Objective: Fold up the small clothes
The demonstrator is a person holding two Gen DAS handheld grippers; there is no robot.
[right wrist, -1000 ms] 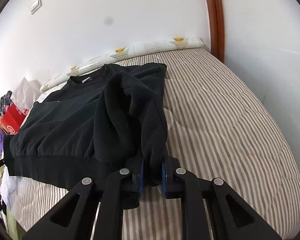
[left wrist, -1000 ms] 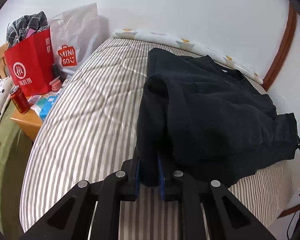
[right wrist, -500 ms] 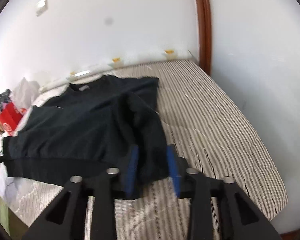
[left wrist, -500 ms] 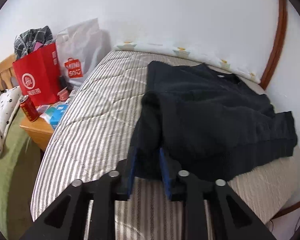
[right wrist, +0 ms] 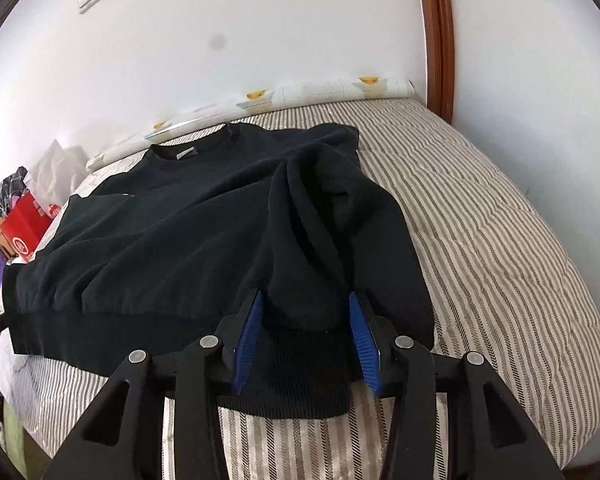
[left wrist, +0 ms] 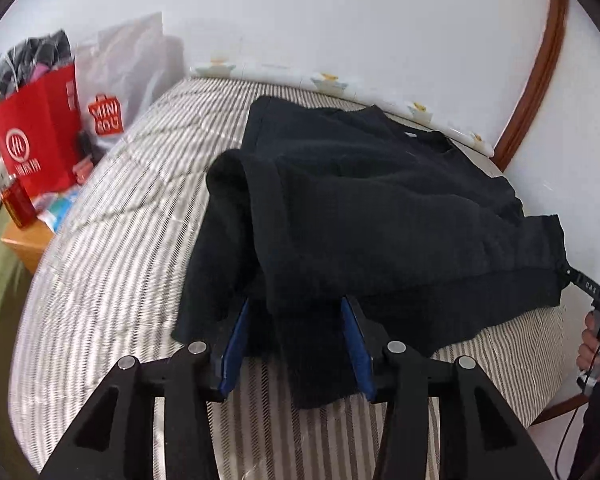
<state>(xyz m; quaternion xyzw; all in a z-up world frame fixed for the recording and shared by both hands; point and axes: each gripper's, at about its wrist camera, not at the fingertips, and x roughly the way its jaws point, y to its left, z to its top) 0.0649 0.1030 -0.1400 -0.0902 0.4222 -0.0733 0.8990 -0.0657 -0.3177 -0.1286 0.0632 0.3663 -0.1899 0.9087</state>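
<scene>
A black sweatshirt (left wrist: 380,216) lies on the striped mattress (left wrist: 112,248), both sleeves folded in over the body. My left gripper (left wrist: 296,344) is open, its blue pads either side of the left sleeve's cuff (left wrist: 316,360), which lies loose between them. In the right wrist view the sweatshirt (right wrist: 172,240) shows with its collar at the far side. My right gripper (right wrist: 306,336) is open around the right sleeve's ribbed cuff (right wrist: 300,380), which rests on the mattress (right wrist: 500,240).
A red paper bag (left wrist: 40,140) and a white MINISO bag (left wrist: 128,80) stand at the bed's left by a wooden bedside table (left wrist: 24,240) with a red can (left wrist: 16,204). A wall and brown door frame (right wrist: 436,32) border the bed's far side.
Both grippers were shut on the sleeve cuffs a second ago. Both have opened, and the cuffs now lie loose on the mattress between the pads.
</scene>
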